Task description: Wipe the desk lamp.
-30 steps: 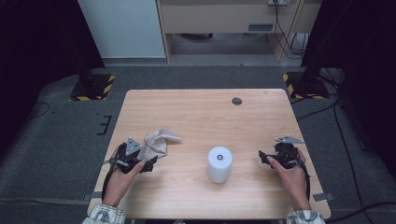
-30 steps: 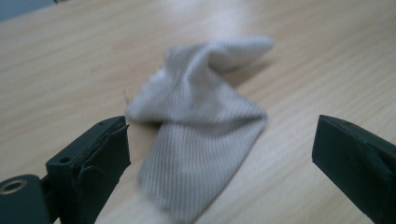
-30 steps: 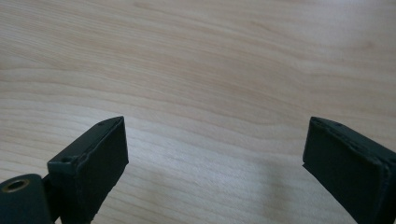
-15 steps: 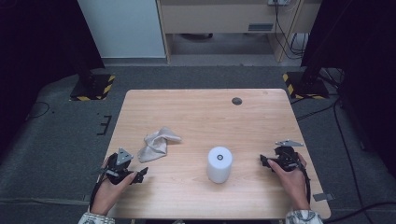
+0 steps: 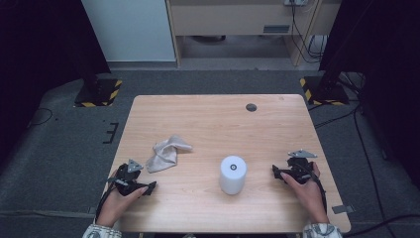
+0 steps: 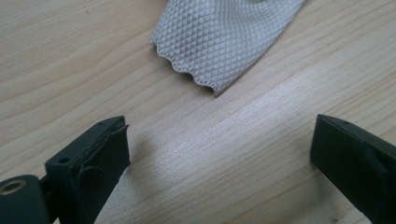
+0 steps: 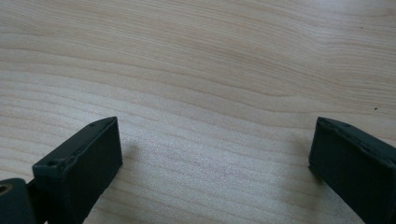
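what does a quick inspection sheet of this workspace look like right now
surface: light wooden table, dark round grommet near far edge
job's things: crumpled grey waffle-weave cloth lying flat, apart from left gripper; white paper roll upright
clutter: nothing seen
grippers: left open, empty; right gripper open, empty; black fingers over bare wood
cables: black cables on floor at right
surroundings: grey carpet, striped stand bases

In the left gripper view the cloth (image 6: pixel 224 42) runs off the top edge, so just one scalloped corner shows. In the high view the small dark disc (image 5: pixel 251 107) on the tabletop (image 5: pixel 208 124) is too small to identify, and both sleeves are cut off by the bottom edge.
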The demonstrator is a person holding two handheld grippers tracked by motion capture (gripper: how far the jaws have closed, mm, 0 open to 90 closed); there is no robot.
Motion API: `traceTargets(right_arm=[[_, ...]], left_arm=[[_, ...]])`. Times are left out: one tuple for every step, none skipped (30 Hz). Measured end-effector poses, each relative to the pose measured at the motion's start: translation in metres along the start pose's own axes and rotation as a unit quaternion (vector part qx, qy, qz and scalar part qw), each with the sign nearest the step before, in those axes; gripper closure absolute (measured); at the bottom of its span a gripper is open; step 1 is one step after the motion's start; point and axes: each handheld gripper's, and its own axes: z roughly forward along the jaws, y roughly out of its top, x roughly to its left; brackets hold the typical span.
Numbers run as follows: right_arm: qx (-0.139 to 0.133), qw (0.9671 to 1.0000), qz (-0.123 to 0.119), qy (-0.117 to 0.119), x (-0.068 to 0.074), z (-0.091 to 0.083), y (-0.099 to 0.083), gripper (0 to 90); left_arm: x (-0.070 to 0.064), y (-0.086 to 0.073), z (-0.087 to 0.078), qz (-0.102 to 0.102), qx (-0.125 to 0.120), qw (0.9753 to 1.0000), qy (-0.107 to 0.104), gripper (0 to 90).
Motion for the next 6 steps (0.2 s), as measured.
traceTargets(right_arm=[[-0.001, 1.0, -0.001, 0.003, -0.0005, 0.0003, 0.0002, 2.8], [0.0, 1.0, -0.001, 0.004, -0.0005, 0.0004, 0.0003, 2.8], [-0.001, 1.0, -0.002, 0.004, -0.0006, 0.0004, 0.0003, 2.8], [-0.001, 1.0, -0.002, 0.003, -0.0006, 0.0005, 0.0003, 2.8], [-0.001, 1.0, -0.001, 0.003, -0.0005, 0.0004, 0.0004, 2.8], [-0.001, 1.0, -0.001, 0.003, -0.0005, 0.0004, 0.0004, 2.8]], left_arm=[[0.0004, -0.0003, 0.0, -0.002, 0.0, 1.0, 0.0, 3.2], [0.0007, -0.0008, 0.0, -0.006, 0.001, 1.0, -0.001, 3.1], [0.0011, -0.0012, 0.0001, -0.01, 0.001, 0.9999, -0.002, 3.0], [0.0015, -0.0016, 0.0003, -0.014, 0.001, 0.9999, -0.005, 3.0], [0.0014, -0.0019, 0.0007, -0.017, -0.001, 0.9998, -0.006, 2.7], [0.0017, -0.0017, 0.0005, -0.015, 0.001, 0.9999, -0.006, 2.6]])
